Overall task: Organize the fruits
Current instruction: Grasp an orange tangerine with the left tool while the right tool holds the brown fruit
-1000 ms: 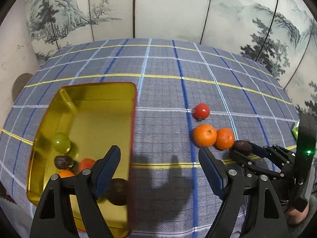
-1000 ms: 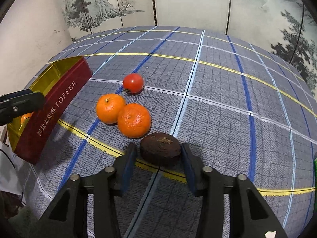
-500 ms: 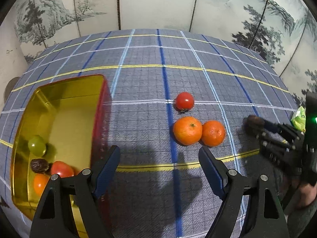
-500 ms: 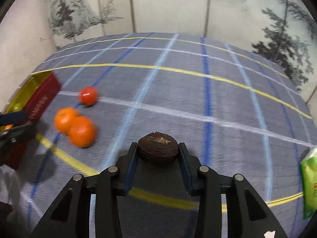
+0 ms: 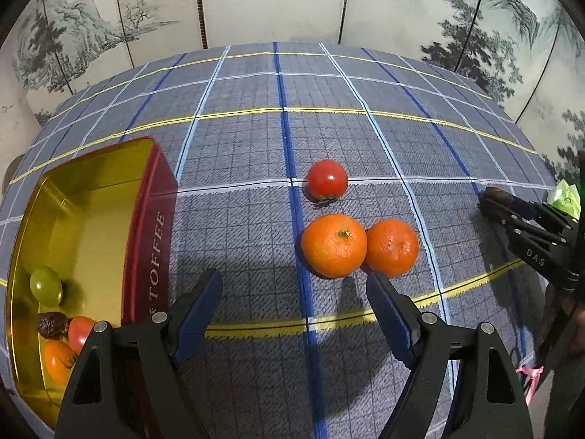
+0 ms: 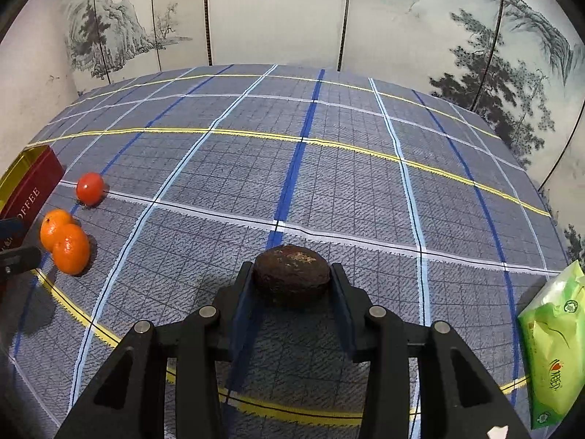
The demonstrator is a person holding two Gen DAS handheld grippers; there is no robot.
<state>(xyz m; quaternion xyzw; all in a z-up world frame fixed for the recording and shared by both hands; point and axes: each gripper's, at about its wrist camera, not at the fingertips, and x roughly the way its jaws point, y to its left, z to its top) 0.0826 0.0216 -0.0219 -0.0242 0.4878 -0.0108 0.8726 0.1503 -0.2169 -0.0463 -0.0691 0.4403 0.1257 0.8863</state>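
While the right gripper (image 6: 292, 278) is clamped on a dark brown wrinkly fruit (image 6: 291, 272), pads pressing both sides of it, it's holding the thing over the plaid tablecloth (image 6: 329, 183), off to the right of the other loose fruit. Can't say for sure what that fruit is tbh. A green tissue pack (image 6: 552, 351) lies at the far right edge.

Left gripper (image 5: 294, 292) is spread wide with nothing between the jaws, hovering just in front of two oranges (image 5: 333, 245) that sit touching each other. A red tomato (image 5: 326, 180) sits just behind them, a little apart.

The toffee tin (image 5: 146, 226) is on the left, red outside and gold inside. It's got a green grape (image 5: 46, 286), a dark brown fruit, a tomato and a small orange bunched in its near corner.
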